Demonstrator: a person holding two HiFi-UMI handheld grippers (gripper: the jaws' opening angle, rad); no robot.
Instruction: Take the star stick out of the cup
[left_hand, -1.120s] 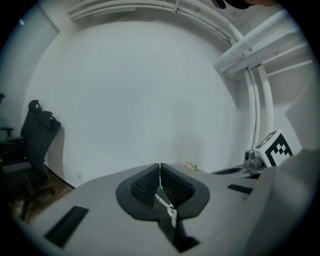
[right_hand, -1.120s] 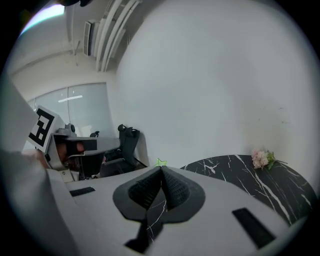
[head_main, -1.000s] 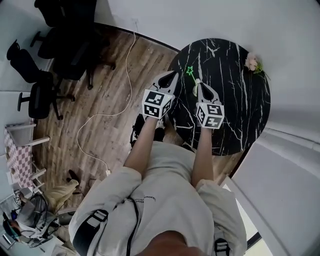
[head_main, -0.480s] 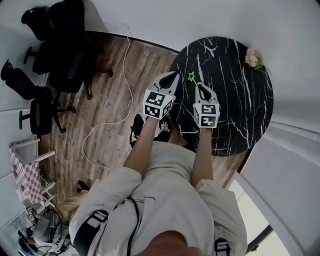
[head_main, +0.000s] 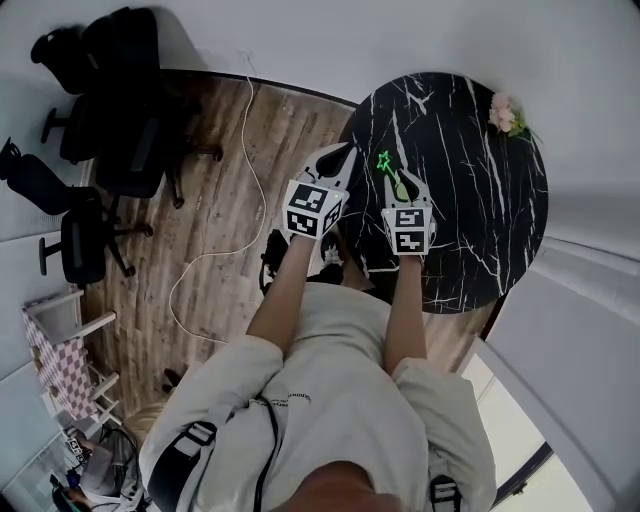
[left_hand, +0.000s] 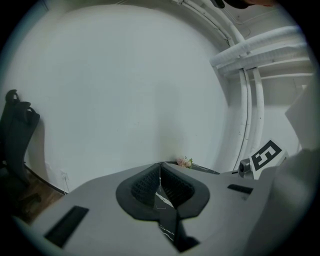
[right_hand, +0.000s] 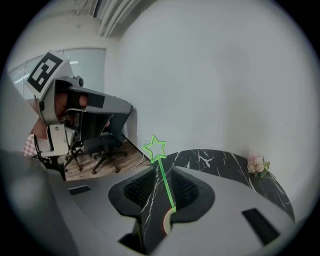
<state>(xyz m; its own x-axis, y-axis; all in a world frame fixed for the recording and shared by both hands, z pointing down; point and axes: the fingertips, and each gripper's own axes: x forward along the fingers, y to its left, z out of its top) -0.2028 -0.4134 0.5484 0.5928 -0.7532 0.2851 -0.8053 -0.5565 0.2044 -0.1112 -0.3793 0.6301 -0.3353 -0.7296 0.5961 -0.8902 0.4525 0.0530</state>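
Stick (right_hand: 164, 185): in cup (right_hand: 164, 223), star at 11 o'clock
Right gripper (right_hand: 162, 169): jaws just opening, spread round stick
Left gripper (left_hand: 160, 167): pressed together

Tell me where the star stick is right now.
Right gripper view, centre: the star stick rises between the right gripper's fingers, which have just been opening, above the cup rim on the black table.
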